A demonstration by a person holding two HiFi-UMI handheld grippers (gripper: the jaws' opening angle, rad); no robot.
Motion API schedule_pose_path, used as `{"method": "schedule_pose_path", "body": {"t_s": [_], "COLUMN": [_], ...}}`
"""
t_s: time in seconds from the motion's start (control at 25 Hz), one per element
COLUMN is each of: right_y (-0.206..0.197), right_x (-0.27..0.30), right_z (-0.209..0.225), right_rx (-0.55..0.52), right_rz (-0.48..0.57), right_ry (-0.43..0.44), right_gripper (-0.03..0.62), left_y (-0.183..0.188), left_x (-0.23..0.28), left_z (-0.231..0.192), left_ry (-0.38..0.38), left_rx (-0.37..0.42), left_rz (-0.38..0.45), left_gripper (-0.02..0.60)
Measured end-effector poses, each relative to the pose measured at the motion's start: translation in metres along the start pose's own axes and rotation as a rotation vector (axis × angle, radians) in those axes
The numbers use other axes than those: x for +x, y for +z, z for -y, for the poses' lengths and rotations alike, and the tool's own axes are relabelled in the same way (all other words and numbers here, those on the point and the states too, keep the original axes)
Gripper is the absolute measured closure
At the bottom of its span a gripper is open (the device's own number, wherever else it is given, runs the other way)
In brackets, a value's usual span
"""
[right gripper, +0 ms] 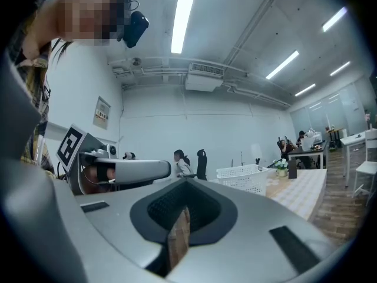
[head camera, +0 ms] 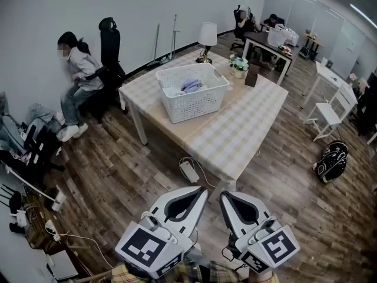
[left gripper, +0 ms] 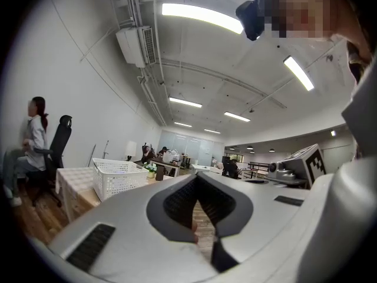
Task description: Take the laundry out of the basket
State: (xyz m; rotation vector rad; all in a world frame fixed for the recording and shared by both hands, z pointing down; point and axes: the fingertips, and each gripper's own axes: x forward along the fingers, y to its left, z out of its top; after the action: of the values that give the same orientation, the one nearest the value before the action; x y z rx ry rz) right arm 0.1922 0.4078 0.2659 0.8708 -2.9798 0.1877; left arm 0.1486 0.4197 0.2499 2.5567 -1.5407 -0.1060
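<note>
Jaws closed and empty on left gripper [head camera: 202,191] and right gripper [head camera: 224,196], side by side; laundry [head camera: 191,86] lies in the white basket [head camera: 194,108]; basket stands on the checked counter [head camera: 247,128], well apart from both grippers; lamp [head camera: 207,37] behind it.

white basket [head camera: 191,93], checked tablecloth [head camera: 235,135], black chair [head camera: 110,46]

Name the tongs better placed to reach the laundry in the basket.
Left, narrowly: both are shut, empty and short of the table, but the left tongs lie slightly nearer the basket than the right tongs.
</note>
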Motion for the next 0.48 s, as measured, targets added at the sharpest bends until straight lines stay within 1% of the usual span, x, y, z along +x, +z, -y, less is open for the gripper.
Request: {"method": "schedule_pose_path", "body": {"t_s": [0.24, 0.48], "right_y": [-0.003, -0.008], "right_x": [-0.013, -0.016], "right_z": [0.009, 0.019], "right_rx": [-0.007, 0.010], "right_rz": [-0.003, -0.002], "right_ry": [0.032, 0.042], "right_gripper": [0.580, 0.580], "left_y": [-0.002, -0.008], "left_x": [0.003, 0.010], "left_z": [0.006, 0.003], "left_ry": [0.050, 0.078], "left_rx": [0.011, 0.010], "left_rz": [0.026, 0.007], "left_gripper": [0.558, 0.558]}}
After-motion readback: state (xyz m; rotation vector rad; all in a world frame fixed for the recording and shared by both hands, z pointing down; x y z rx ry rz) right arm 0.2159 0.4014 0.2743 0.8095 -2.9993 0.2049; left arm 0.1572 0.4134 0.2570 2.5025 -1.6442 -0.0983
